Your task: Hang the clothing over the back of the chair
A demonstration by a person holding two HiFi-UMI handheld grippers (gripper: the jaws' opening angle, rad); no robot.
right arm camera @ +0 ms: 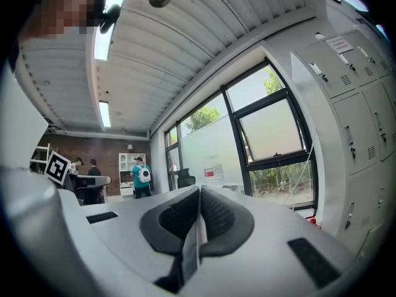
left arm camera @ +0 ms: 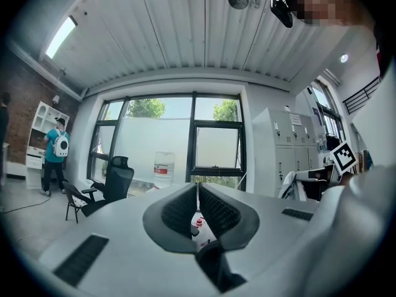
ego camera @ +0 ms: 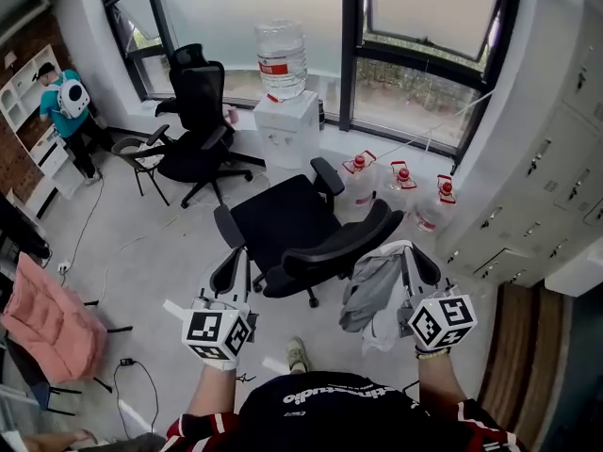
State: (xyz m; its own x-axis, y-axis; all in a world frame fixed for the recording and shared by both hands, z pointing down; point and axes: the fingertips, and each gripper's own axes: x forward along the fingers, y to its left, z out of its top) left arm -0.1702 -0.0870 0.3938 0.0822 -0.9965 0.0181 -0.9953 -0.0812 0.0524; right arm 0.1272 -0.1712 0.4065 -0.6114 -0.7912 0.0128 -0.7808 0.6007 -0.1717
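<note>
Right claw [right arm camera: 199, 192] grips clothing [ego camera: 370, 292] by chair [ego camera: 283, 217], water bottles [ego camera: 403, 179] beyond; left claw [left arm camera: 197, 187] closed.

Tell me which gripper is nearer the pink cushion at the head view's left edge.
Left. The left gripper is to the right of the pink cushion, with floor between them. The right gripper, holding the clothing, is farther right.

left claw [ego camera: 233, 260]: level, jaws together | right claw [ego camera: 415, 255]: level, clamped on clothing [ego camera: 367, 292]
</note>
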